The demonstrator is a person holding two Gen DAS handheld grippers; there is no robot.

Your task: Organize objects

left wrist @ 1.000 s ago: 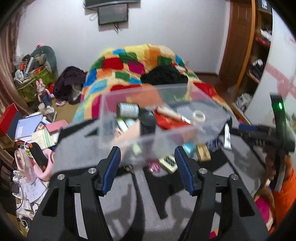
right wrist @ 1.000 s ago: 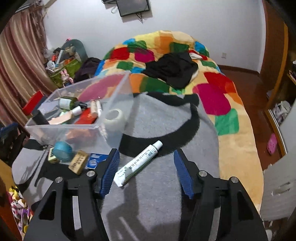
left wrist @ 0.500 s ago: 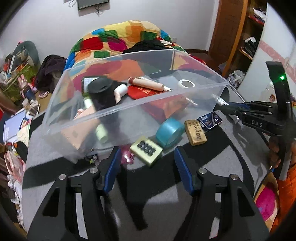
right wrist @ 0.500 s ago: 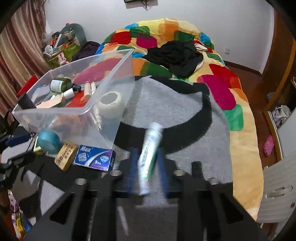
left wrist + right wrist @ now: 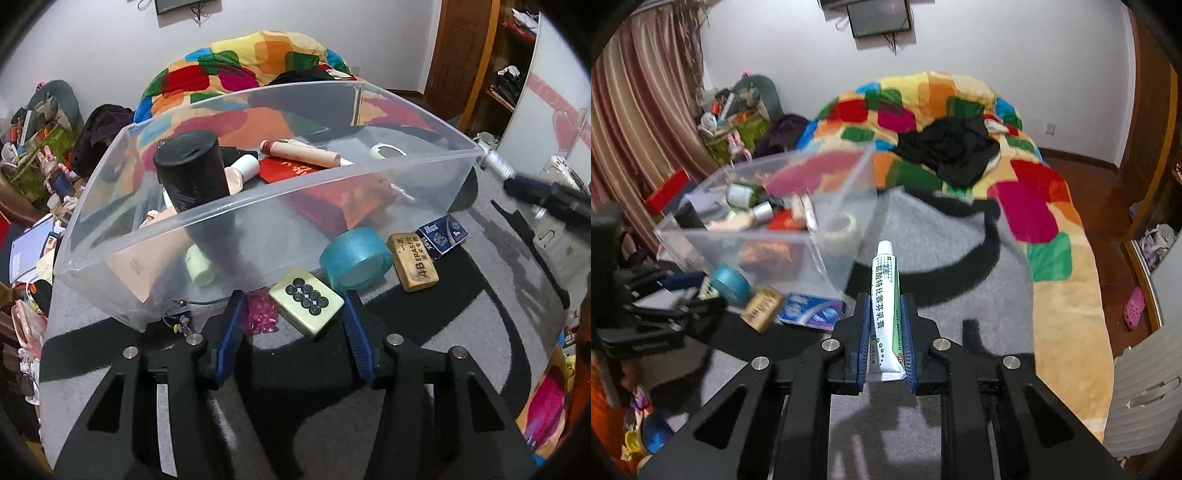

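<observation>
The clear plastic bin point(image 5: 280, 206) is the largest item: a rigid, transparent, straight-walled tub standing on the grey-and-black pile blanket point(image 5: 960, 236) that covers the bed. It already holds a black cylinder point(image 5: 192, 173), a red packet and other small articles.

From the right hand-held gripper point(image 5: 886, 332), the bin lies forward and to the left, its near corner just beyond the tube tip. That direction governs the likely next move: carry left and forward over the rim.

The right hand-held gripper is clamped on the ointment tube point(image 5: 886, 310), a soft white-and-green laminate tube with a white screw cap. Its long axis runs along the fingers, cap pointing away, crimped end toward the camera. It appears lifted clear of the blanket.

The left hand-held gripper point(image 5: 291, 325) stands with jaws apart, holding nothing, facing the bin's long near wall. Between its fingers lies a pale-green mahjong tile point(image 5: 306, 297), a hard glossy block. This arm is the nearer one to the loose items outside the wall:
- teal tape roll point(image 5: 356, 260), smooth ring, lying tilted;
- tan eraser point(image 5: 413, 260), rectangular block;
- blue staple box point(image 5: 441, 234), small carton.
</observation>
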